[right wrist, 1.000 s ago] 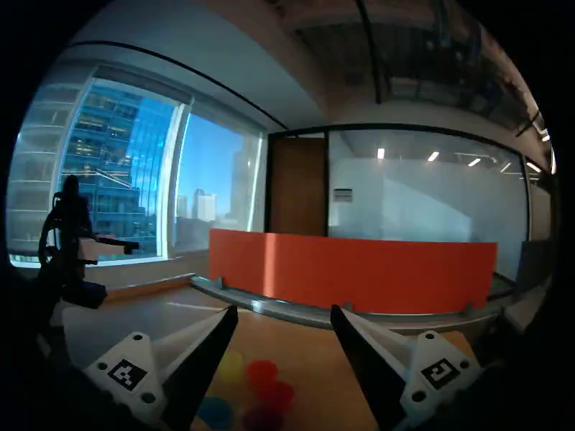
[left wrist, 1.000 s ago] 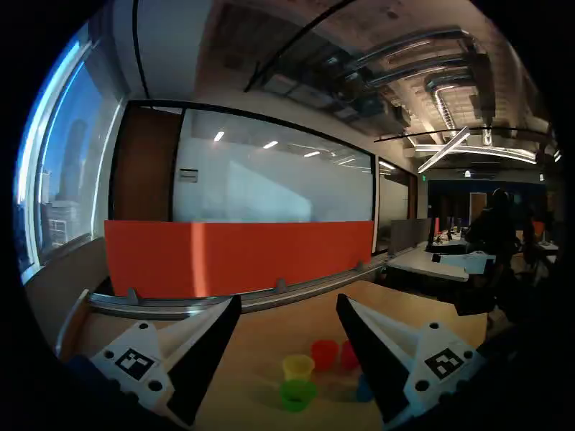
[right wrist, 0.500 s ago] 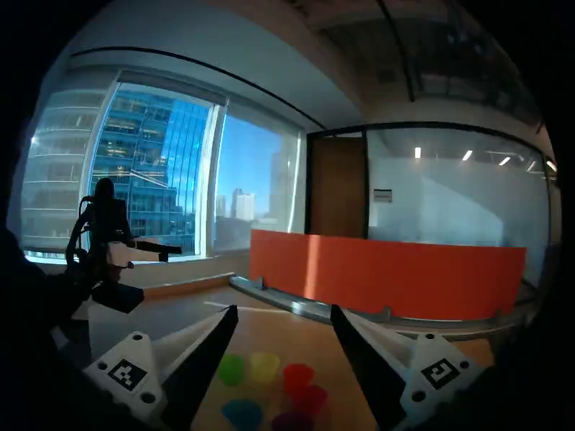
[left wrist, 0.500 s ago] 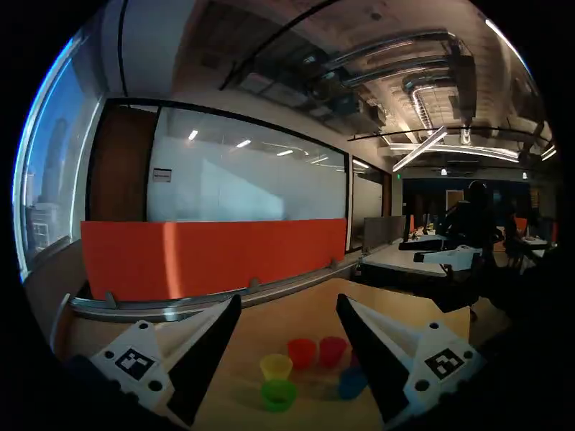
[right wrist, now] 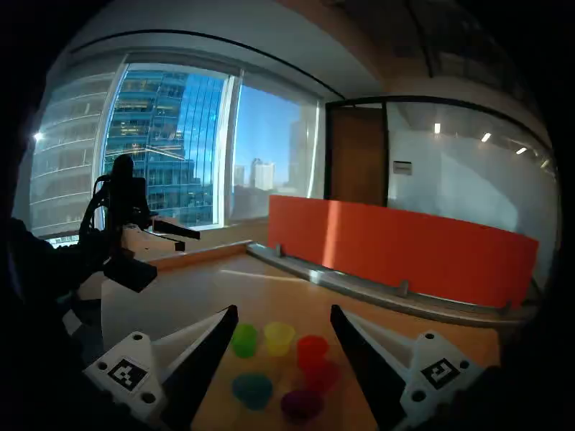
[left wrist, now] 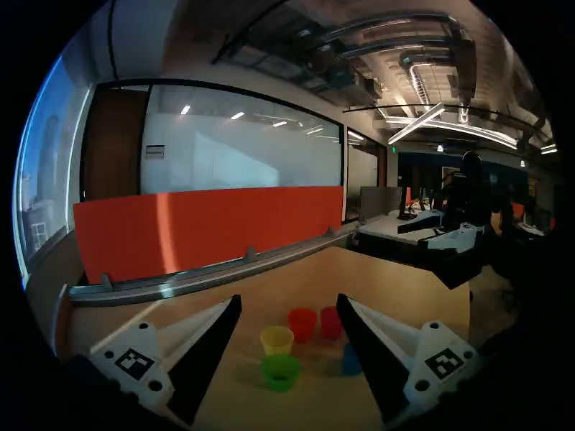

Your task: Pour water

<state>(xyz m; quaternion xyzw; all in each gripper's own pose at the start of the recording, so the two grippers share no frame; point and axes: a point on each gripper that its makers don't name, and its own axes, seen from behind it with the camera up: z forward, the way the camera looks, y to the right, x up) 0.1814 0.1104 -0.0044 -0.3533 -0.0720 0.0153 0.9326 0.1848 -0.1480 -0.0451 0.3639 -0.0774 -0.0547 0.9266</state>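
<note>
I face an orange screen [left wrist: 208,226] under a frosted glass wall [left wrist: 237,151]; pipes [left wrist: 402,43] run overhead, towers [right wrist: 158,136] stand beyond my window [right wrist: 273,151]

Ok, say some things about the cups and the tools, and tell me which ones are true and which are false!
1. The left tool and the right tool are both open and hold nothing. True.
2. The cups are stacked in one tall tower. False: they stand side by side on the wooden table.
3. There is a purple cup among them. True.
4. The panel at the back of the table is green. False: the panel is orange.
5. The yellow cup stands right beside the green cup. True.
</note>
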